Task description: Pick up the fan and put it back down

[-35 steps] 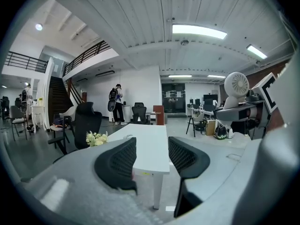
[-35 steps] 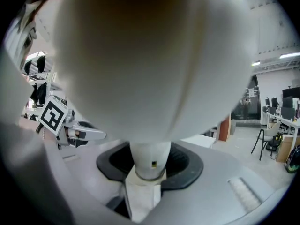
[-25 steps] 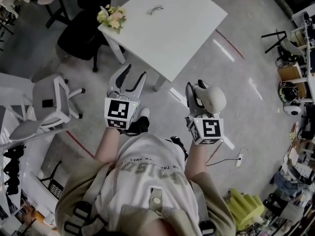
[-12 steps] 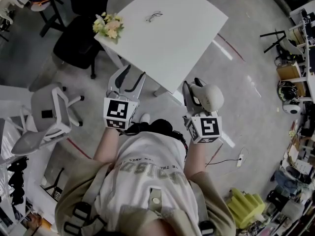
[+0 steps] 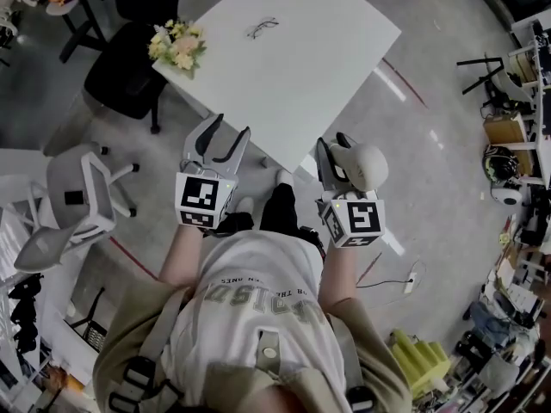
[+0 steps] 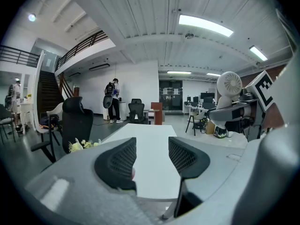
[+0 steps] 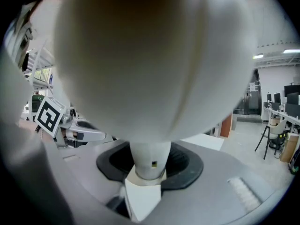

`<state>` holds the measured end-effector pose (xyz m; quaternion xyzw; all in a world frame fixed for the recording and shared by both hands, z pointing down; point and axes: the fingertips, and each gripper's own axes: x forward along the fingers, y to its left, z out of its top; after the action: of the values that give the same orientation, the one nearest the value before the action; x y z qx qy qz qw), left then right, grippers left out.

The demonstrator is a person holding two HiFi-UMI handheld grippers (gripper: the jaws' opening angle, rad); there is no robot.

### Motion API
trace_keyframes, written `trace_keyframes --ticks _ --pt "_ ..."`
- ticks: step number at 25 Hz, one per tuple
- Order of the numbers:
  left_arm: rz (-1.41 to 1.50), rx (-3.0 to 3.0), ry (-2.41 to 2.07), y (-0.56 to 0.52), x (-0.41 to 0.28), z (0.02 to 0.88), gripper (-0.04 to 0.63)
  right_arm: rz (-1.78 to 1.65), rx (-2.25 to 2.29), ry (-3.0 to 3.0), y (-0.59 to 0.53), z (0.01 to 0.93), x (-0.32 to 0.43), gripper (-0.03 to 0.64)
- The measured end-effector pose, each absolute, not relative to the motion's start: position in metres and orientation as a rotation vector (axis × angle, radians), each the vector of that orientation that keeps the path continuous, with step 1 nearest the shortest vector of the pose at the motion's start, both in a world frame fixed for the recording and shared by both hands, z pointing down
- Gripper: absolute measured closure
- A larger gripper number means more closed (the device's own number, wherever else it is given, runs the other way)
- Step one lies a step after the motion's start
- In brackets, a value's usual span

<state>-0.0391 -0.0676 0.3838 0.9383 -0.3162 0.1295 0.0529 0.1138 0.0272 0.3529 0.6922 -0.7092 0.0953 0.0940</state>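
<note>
A small white fan (image 5: 366,166) with a round head is clamped by its neck in my right gripper (image 5: 337,163), which is shut on it. In the right gripper view the fan's head (image 7: 150,55) fills most of the picture, and its stem (image 7: 149,161) sits between the dark pads. My left gripper (image 5: 230,132) is open and empty, level with the right one. Both grippers hang at the near edge of a white table (image 5: 293,50). The left gripper view looks between its fingers (image 6: 119,161) onto the tabletop (image 6: 123,131) and shows the fan (image 6: 229,84) at the right.
A bunch of flowers (image 5: 176,46) and a pair of glasses (image 5: 261,28) lie on the table. A black office chair (image 5: 129,67) stands at its left, a grey chair (image 5: 73,196) further left. A power strip (image 5: 411,278) lies on the floor at the right, with cluttered shelves beyond.
The person has stepped toward the table, so its near edge now reaches both grippers. The fan stays clamped in the right gripper; the left stays open.
</note>
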Motion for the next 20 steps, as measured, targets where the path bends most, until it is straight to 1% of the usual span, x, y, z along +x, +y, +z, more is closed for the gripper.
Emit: trace_keyframes --ticks 11,20 --pt "0.387 2.734 -1.109 -0.109 0.008 0.396 0.373 0.256 1.825 -2.221 -0.045 0.369 0.161 0.462" --pt "0.378 2.661 -1.271 -0.127 0.032 0.397 0.373 0.230 1.658 -2.315 -0.091 0.379 0.192 0.462"
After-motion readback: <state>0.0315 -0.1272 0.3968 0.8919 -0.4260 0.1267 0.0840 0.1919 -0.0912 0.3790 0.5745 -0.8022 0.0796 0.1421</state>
